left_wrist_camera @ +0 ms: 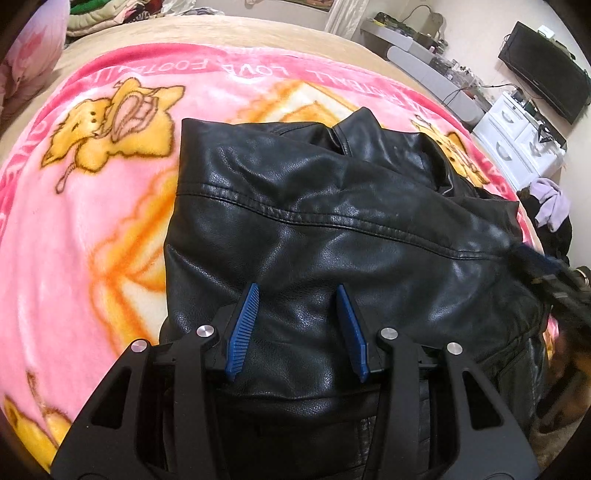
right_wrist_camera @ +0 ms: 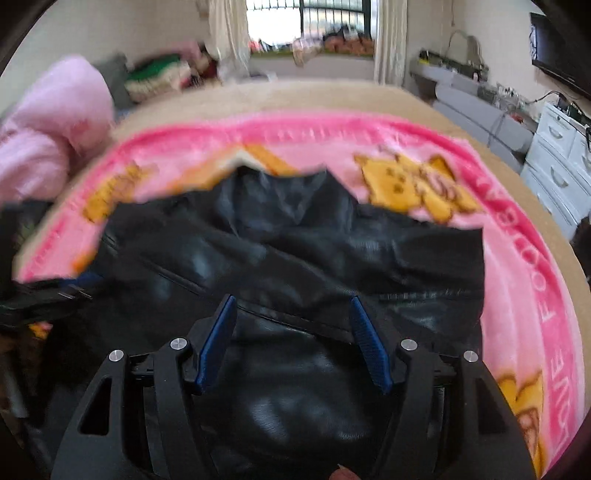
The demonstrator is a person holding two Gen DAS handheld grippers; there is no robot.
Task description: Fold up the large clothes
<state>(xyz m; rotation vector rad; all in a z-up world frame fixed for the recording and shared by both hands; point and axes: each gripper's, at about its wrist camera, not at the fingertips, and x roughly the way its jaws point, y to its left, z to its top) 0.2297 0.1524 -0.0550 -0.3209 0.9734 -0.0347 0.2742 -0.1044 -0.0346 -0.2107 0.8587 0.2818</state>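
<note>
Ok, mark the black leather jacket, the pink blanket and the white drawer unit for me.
black leather jacket (left_wrist_camera: 332,206): left wrist view, on the stitched seam across its back.
pink blanket (left_wrist_camera: 92,229): left wrist view, on the bare pink area left of the jacket.
white drawer unit (left_wrist_camera: 517,140): left wrist view, on its drawer fronts.

We see a bedroom w/ pale walls: a bed under a tan cover and pink cartoon blanket. Daylight comes thru a barred window btwn light curtains. At right, white drawers, a black TV and a cluttered grey shelf; folded bedding piled at left.
</note>
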